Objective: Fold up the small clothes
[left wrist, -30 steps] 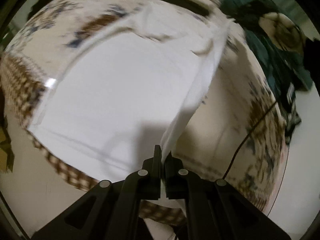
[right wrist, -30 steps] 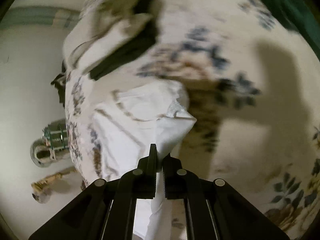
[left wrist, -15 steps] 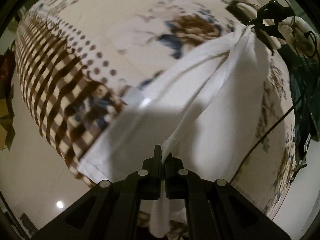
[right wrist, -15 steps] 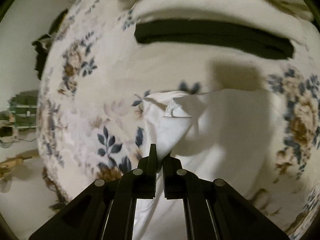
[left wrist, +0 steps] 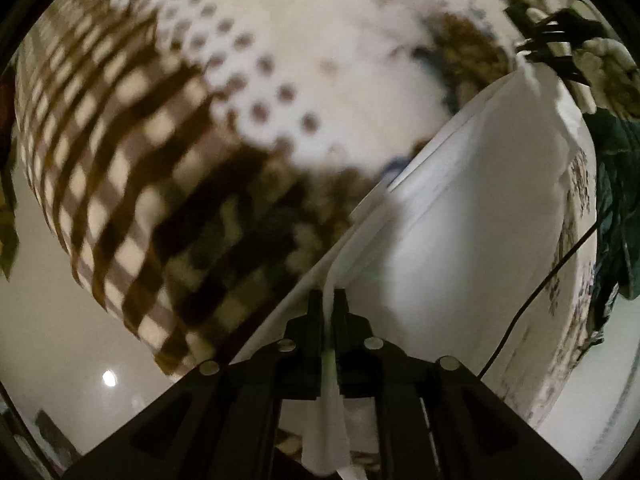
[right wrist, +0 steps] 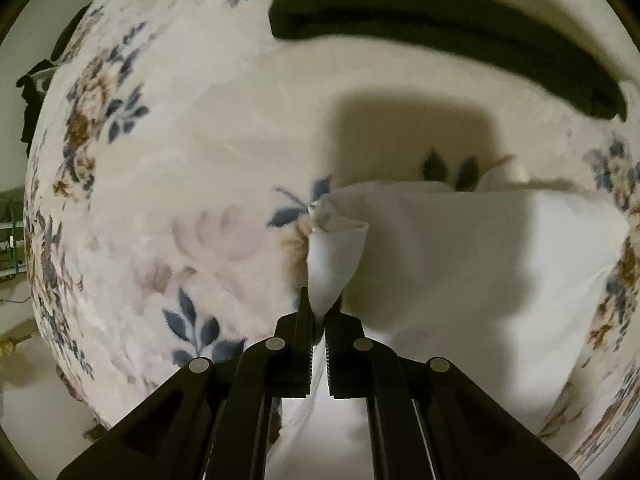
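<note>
Fingers of the left gripper [left wrist: 328, 300] pinch a fold of the thin white cloth garment [left wrist: 472, 208]; its jaws have just been opening slightly, yet the fabric still sits clamped between the black pads and hangs down behind them. Black fingers of the right gripper [right wrist: 320, 308] are likewise closed on a bunched corner of the same white garment [right wrist: 460, 260], which rises in a small crumpled peak above the tips. From the left wrist view the garment stretches as a taut sheet from the left fingers toward the far right gripper [left wrist: 540, 40], blurred at the upper right. It lies over a cream bedspread with blue and brown flowers [right wrist: 180, 160] and a brown checked border [left wrist: 120, 200]. Beyond it, a long dark folded cloth [right wrist: 440, 28] lies across the bed, well apart from the white garment.
</note>
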Available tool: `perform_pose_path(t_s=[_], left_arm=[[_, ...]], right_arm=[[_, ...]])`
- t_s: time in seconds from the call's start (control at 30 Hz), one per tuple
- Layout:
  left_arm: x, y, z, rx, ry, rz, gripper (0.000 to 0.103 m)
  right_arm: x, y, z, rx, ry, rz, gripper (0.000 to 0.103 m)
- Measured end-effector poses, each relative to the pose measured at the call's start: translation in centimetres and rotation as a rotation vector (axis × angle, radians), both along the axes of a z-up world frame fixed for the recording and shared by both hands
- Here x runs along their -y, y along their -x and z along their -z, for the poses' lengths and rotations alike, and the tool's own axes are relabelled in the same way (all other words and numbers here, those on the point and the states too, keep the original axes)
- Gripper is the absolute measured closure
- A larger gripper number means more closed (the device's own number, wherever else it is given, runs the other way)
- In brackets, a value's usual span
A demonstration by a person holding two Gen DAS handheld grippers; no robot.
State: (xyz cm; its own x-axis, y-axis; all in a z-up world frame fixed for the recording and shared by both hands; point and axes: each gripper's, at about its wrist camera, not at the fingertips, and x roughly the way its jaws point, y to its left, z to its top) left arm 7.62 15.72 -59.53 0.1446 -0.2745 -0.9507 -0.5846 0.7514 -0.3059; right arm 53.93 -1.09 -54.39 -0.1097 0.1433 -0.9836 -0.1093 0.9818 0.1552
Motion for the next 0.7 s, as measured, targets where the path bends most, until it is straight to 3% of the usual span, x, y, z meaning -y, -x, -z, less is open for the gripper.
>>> perform_pose_path(t_s=[0.03,0.07,0.1,0.13,0.17,0.2,0.27,0.4,0.53,0.7], left_arm=[[-0.5,0.3,0.2,-0.013,0.034,-0.012,0.093],[-0.9,0.7,0.2,-0.025,0.047,-0.014,0.082],[-1.4,0.9,-0.3,-0.044,0.040,-0.010,0.065],[-1.9,1.0,-0.7,-0.050,0.032,-0.009,0.054],[-2.6,1.0,-1.6,-0.043,0.019,-0.016,0.035],[-3.1,0.8,-2.2,-0.034,0.009,-0.022,0.030],[-4.3,-0.6,-3.9,-0.003,-0.003,-0.025,0.030],[-4.7,-9.4,-7.0,0.121,-0.013,0.048,0.030],[-3.2,-20.9,-7.4,0.243,-0.013,0.158,0.030],[1.0,-36.0,-4.4,0.276,-0.017,0.325,0.030]], right_arm=[[0.2,-0.1,0.2,-0.015,-0.012,0.012,0.092],[0.5,-0.3,0.1,-0.051,-0.074,0.027,0.075],[0.8,-0.3,-0.2,-0.073,-0.137,0.039,0.046],[1.4,-0.2,-1.1,-0.083,-0.214,0.057,0.033],[2.1,0.1,-2.1,-0.077,-0.258,0.066,0.023],[3.0,0.4,-3.2,-0.067,-0.291,0.071,0.023],[6.3,1.8,-6.2,-0.016,-0.334,0.087,0.023],[13.6,4.4,-8.3,0.055,-0.237,0.134,0.023],[19.9,5.2,-7.0,0.072,-0.172,0.215,0.023],[24.5,3.6,-3.5,0.074,-0.296,0.400,0.026]])
